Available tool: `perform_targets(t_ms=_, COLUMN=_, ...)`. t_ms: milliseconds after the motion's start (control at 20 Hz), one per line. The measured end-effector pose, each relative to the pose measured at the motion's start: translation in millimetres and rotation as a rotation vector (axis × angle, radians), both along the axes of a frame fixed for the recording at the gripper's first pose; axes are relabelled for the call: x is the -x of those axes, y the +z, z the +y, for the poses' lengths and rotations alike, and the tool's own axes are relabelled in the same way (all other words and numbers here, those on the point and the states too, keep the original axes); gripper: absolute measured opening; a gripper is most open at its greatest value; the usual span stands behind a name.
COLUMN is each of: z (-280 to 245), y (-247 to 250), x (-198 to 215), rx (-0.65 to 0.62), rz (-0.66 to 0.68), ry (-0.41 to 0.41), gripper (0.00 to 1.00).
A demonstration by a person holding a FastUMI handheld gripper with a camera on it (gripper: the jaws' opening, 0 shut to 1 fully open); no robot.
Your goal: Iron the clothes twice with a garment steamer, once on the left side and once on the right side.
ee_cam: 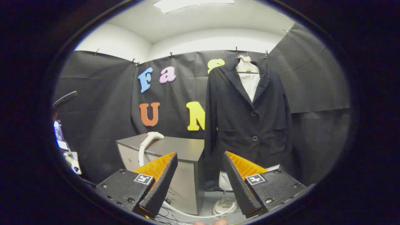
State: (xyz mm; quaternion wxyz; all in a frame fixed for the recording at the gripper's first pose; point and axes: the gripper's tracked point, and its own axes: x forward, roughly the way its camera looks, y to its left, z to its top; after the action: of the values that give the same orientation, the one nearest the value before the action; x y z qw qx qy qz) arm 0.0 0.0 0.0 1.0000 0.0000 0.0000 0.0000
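- Black cloth (103, 103) lines the booth walls, clipped up under a white ceiling with a light panel (187, 4).
- At about one o'clock beyond the gripper (200, 175) hangs a dark jacket (247, 125) on a hanger (247, 64); it is buttoned, with two buttons showing, notched lapels, flap pockets and a white garment underneath.
- At eleven o'clock stands a grey cabinet (178, 150); the garment steamer's white head (151, 137) rests on its top, its hose (187, 214) trailing down to the floor.
- Fingers stand spread apart, grasping nothing, the cabinet's corner seen between them.
- A stand base (223, 206) sits under the jacket.
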Motion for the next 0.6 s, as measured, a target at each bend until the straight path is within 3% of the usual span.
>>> perform_targets(t_ms=600, z=-13, y=-18, x=-6, rx=0.019, rz=0.035, ry=0.137, gripper=0.93)
